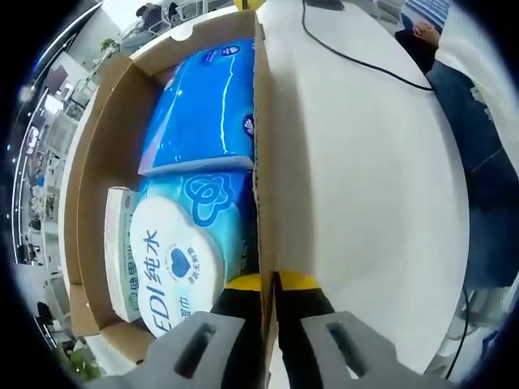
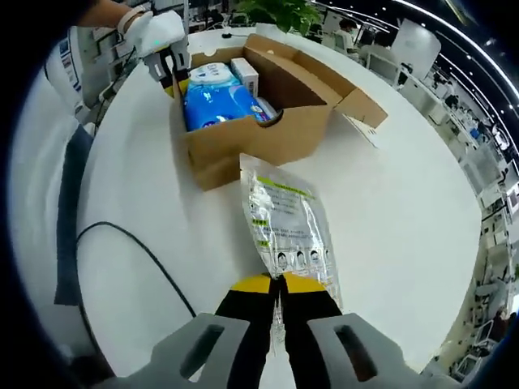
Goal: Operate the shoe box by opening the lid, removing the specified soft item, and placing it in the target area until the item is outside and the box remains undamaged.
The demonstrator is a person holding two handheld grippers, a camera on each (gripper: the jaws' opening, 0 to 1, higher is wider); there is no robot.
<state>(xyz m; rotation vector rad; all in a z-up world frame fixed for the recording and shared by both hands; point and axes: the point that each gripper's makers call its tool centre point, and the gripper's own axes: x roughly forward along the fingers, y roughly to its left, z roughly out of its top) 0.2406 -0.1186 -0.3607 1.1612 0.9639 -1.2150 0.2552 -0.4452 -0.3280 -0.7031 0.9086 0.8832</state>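
A round white table [image 2: 405,211] stands amid office desks [image 2: 381,61].

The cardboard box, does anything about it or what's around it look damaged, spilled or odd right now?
Nothing looks damaged. The cardboard box sits open with its flaps spread, and the blue tissue packs lie neatly inside. The left gripper pinches one box wall; the right gripper holds a clear plastic packet outside, over the white table.

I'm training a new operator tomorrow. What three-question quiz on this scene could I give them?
1. True or false: the right gripper is shut on the clear plastic pouch.
2. What does the left gripper pinch?
A. the black cable
B. a wall of the brown cardboard box
C. the blue tissue pack
3. The pouch hangs ____ the box.

Key: 1 true; 2 B; 3 outside.
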